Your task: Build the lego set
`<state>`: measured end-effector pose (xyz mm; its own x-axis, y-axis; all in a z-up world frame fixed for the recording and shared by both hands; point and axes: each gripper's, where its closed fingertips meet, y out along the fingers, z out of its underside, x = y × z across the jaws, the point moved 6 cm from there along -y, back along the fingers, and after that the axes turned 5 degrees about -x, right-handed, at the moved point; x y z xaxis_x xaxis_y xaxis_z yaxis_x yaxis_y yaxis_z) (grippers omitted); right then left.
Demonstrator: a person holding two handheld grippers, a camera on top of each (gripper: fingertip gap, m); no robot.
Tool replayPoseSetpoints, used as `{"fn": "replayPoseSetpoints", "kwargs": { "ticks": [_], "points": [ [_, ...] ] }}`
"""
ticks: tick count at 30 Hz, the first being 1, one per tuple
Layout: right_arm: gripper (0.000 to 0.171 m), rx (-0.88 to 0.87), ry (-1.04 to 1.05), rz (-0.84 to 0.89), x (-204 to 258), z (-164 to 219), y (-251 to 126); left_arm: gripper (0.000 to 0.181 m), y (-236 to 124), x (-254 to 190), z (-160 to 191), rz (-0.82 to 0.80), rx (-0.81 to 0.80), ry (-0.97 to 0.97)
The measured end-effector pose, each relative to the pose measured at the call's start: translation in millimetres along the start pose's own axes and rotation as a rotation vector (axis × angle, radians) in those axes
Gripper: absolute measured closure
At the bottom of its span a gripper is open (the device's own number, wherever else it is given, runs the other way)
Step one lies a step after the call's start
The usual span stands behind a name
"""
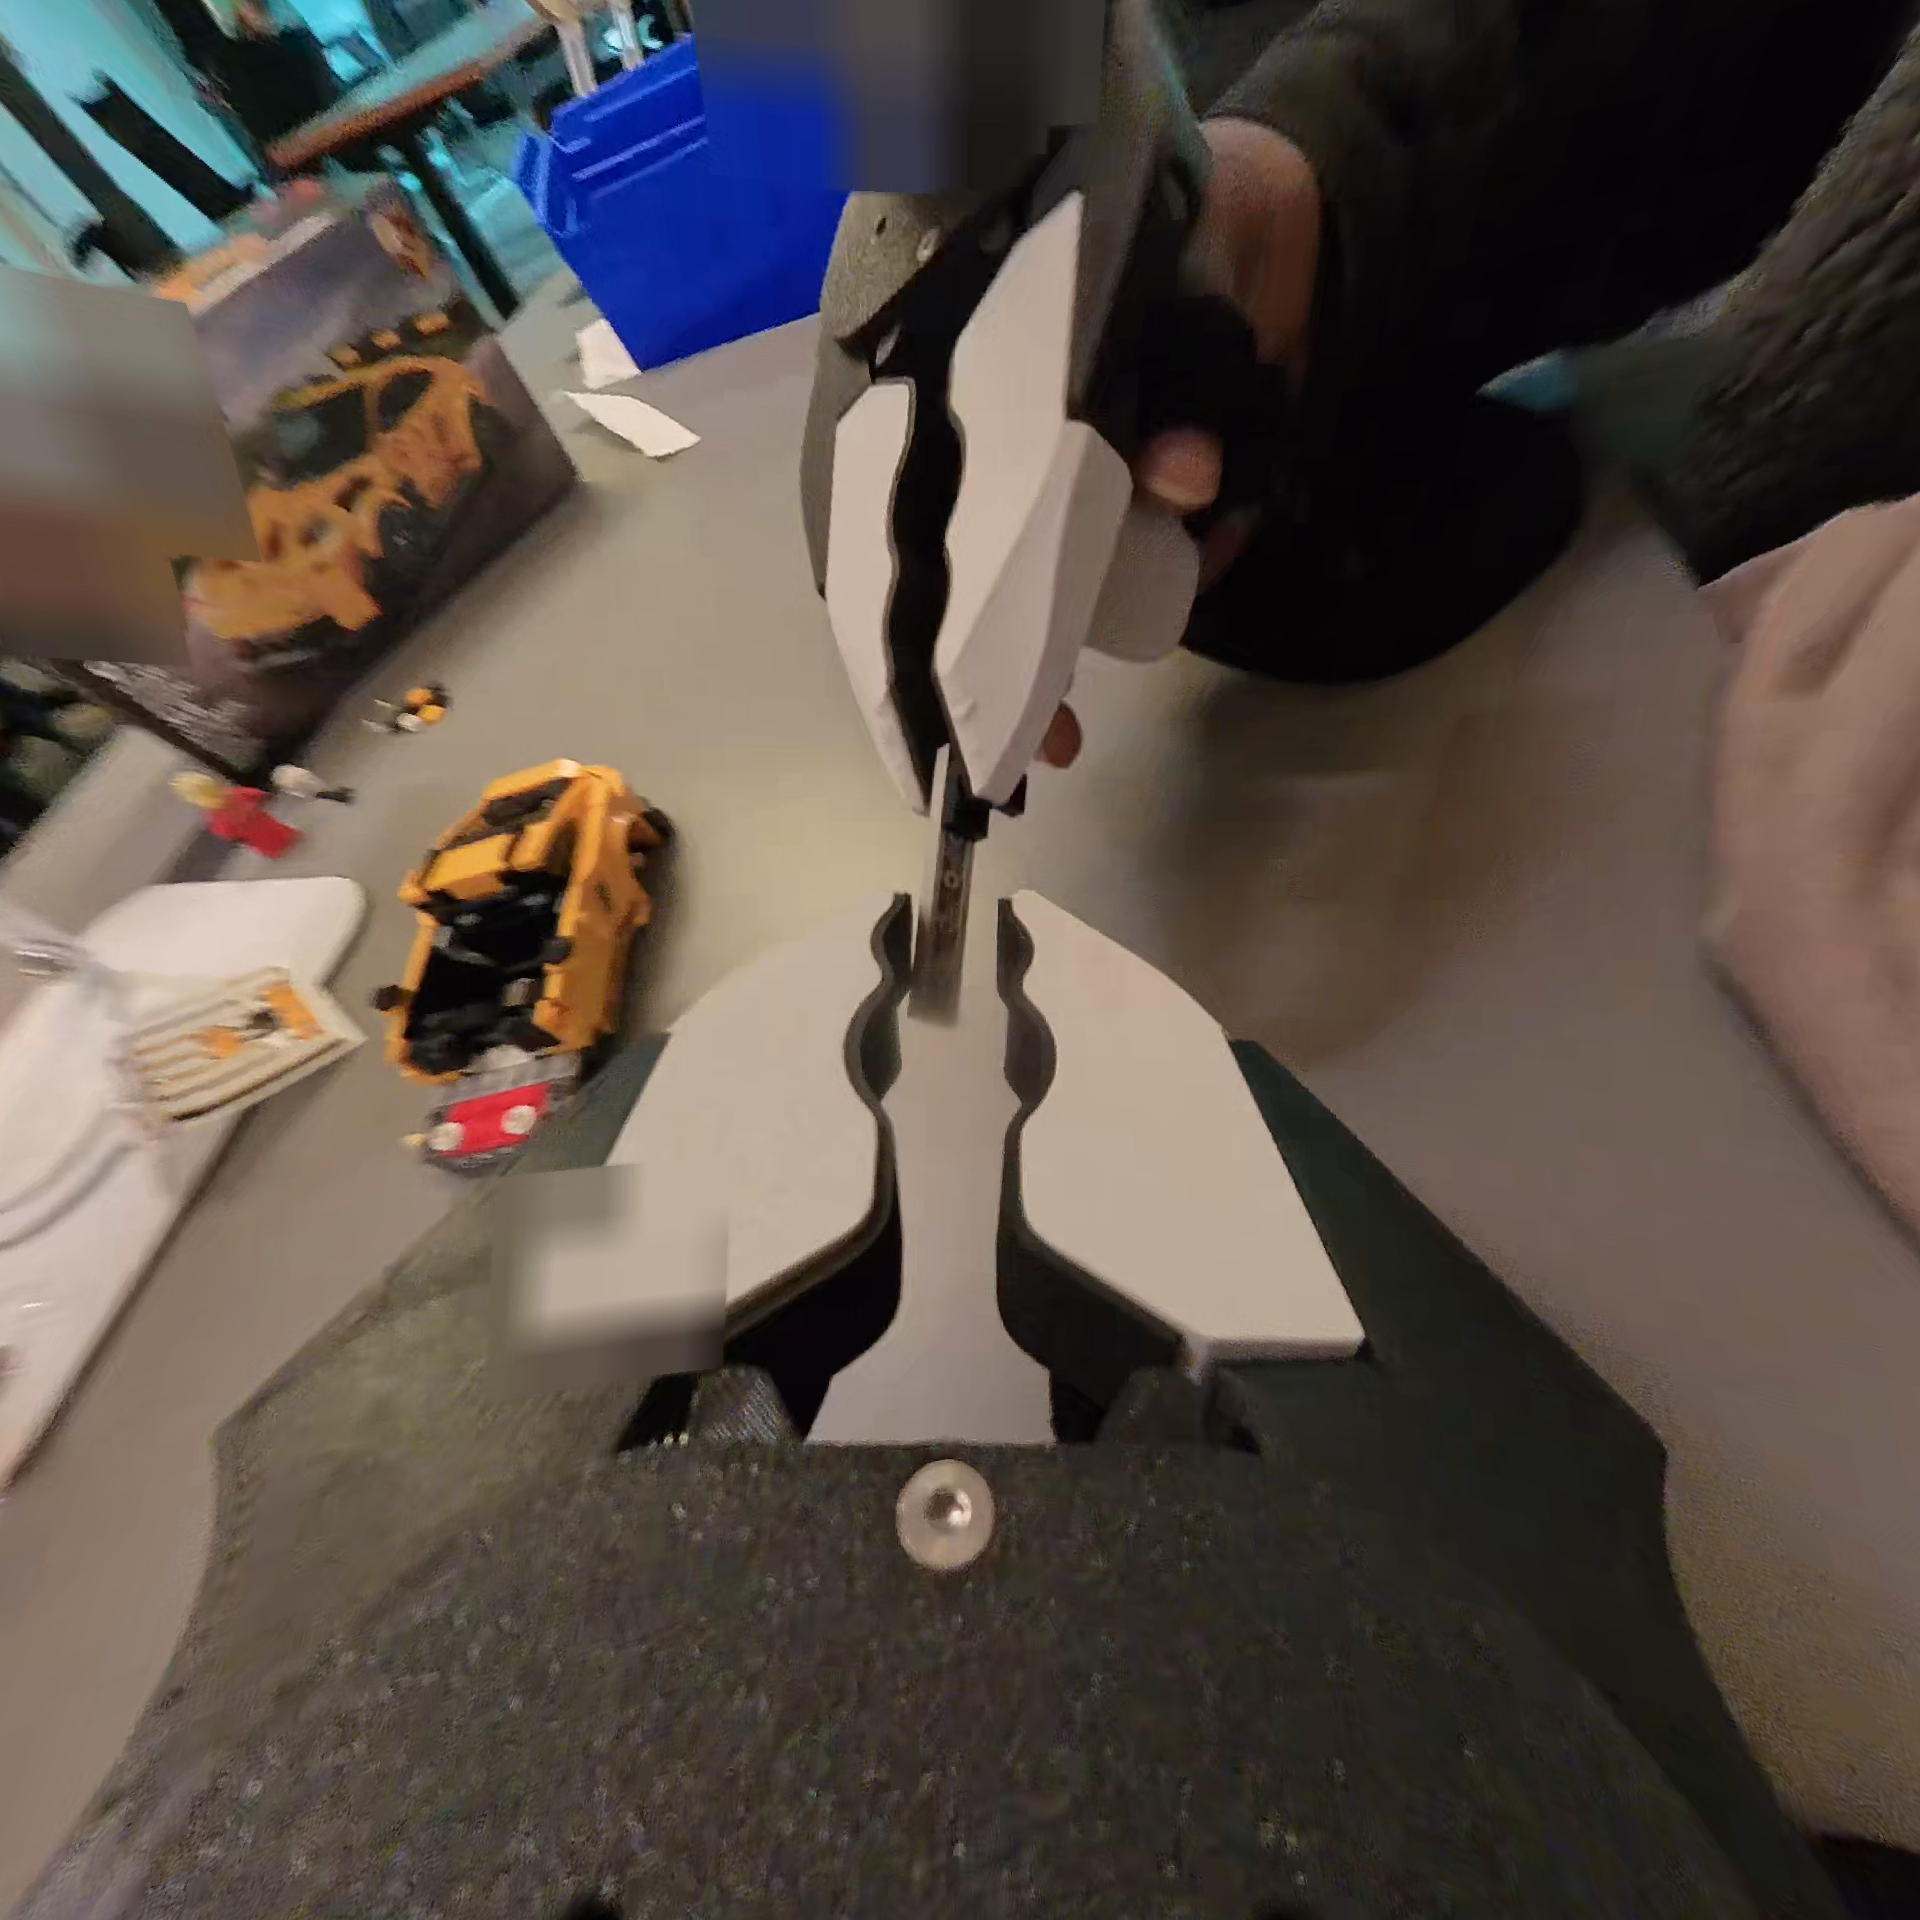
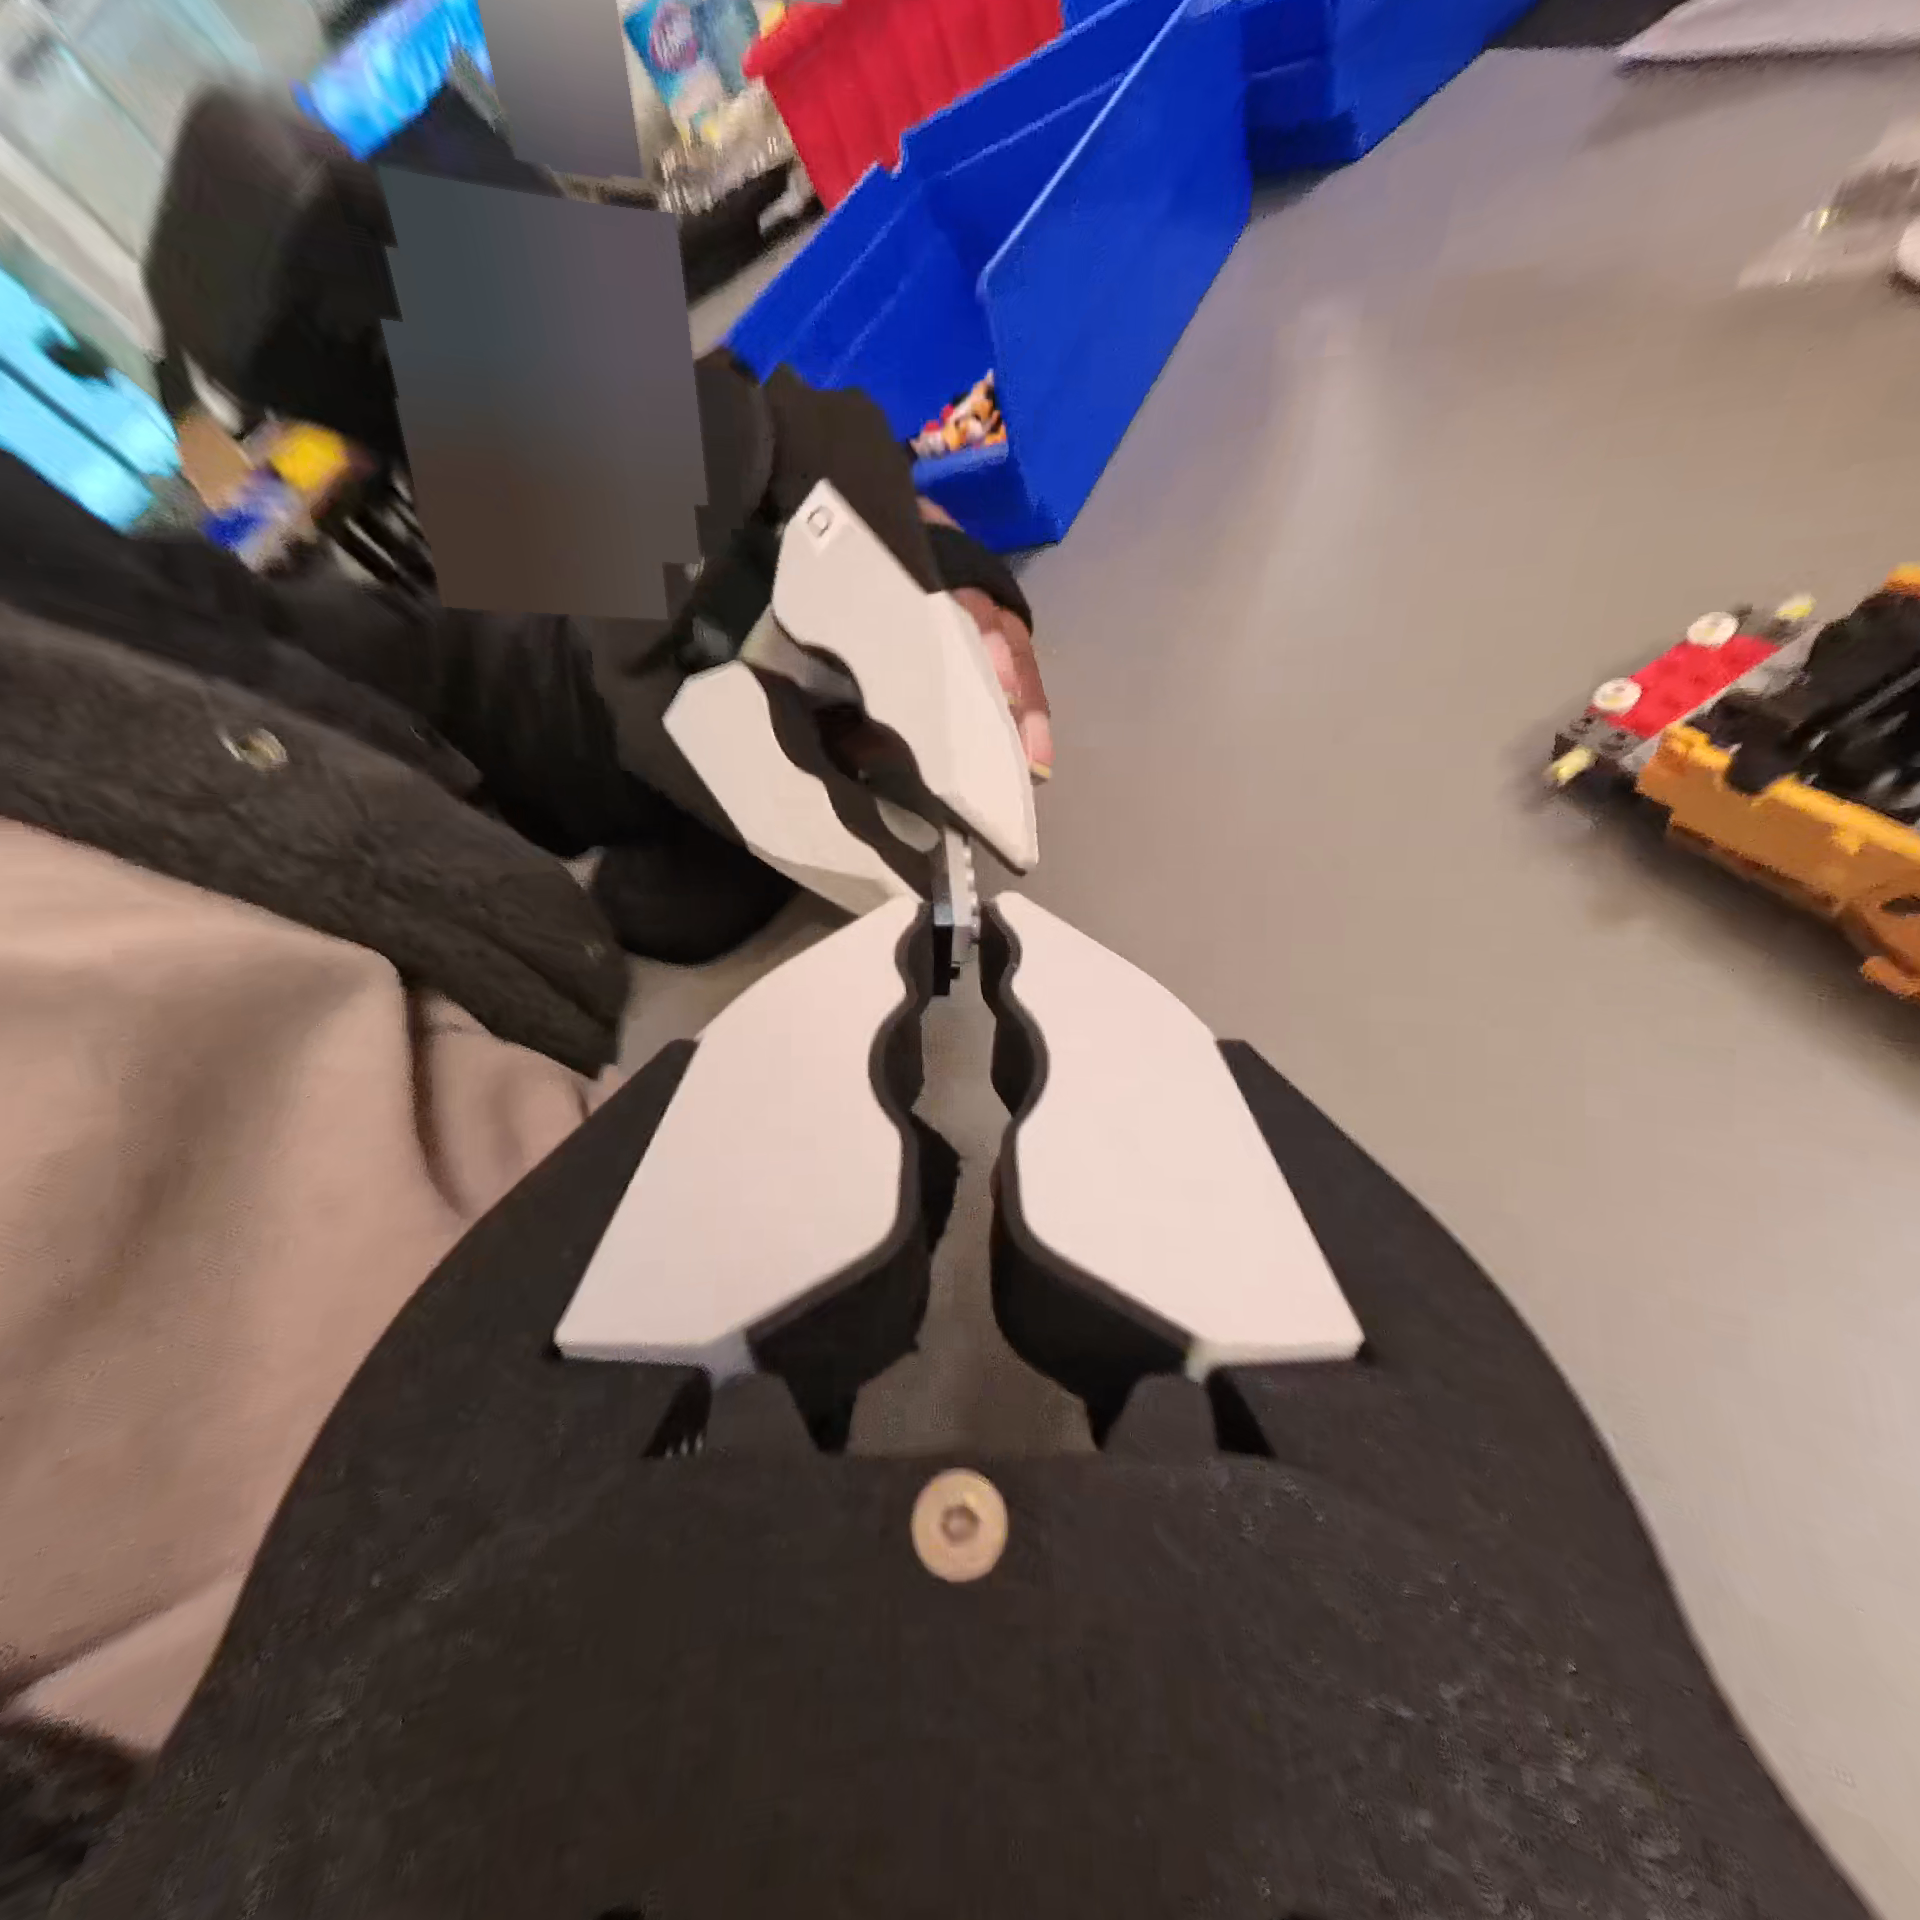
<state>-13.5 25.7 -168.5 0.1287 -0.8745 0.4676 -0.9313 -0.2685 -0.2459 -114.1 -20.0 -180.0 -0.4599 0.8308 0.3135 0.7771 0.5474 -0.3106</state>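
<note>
A thin dark Lego piece point(image 1: 943, 925) hangs upright above the grey table point(image 1: 1351, 883). My right gripper point(image 1: 966, 805) comes down from above and is shut on its top end. My left gripper point(image 1: 954, 914) is slightly open, its fingertips either side of the piece's lower end, with a gap on the right side. In the right wrist view the piece point(image 2: 954, 914) sits between my right gripper's point(image 2: 956, 935) fingertips, and the left gripper point(image 2: 966, 862) meets it from above. A part-built yellow Lego car point(image 1: 530, 935) lies on the table to the left, apart from both grippers.
The set's box point(image 1: 384, 457) stands at the back left. Minifigures point(image 1: 239, 810), small parts point(image 1: 416, 707), a booklet point(image 1: 239, 1029) and a plastic bag point(image 1: 62, 1143) lie at the left. Blue bins point(image 2: 1039, 312) line the far edge. The car point(image 2: 1766, 769) shows at right. Dark sleeves and a beige garment point(image 2: 208, 1091) crowd the near side. The grippers are tip to tip, or close to it. The beige garment point(image 2: 208, 1091) is about 15 centimeters from both grippers' fingertips.
</note>
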Motion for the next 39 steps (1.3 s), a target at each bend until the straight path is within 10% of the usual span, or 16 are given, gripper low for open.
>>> {"fn": "replayPoseSetpoints", "kwargs": {
  "ticks": [9,21,39],
  "points": [
    [0.163,-0.084,0.315,-0.103,-8,-1,0,0.173,-3,1,-5,-0.081,0.031,0.102],
    [0.135,0.203,-0.615,0.093,7,14,3,0.173,3,-3,10,0.185,0.072,-0.297],
    [0.143,0.296,-0.636,0.050,1,22,10,0.173,6,-5,14,0.218,0.088,-0.323]
  ]
}}
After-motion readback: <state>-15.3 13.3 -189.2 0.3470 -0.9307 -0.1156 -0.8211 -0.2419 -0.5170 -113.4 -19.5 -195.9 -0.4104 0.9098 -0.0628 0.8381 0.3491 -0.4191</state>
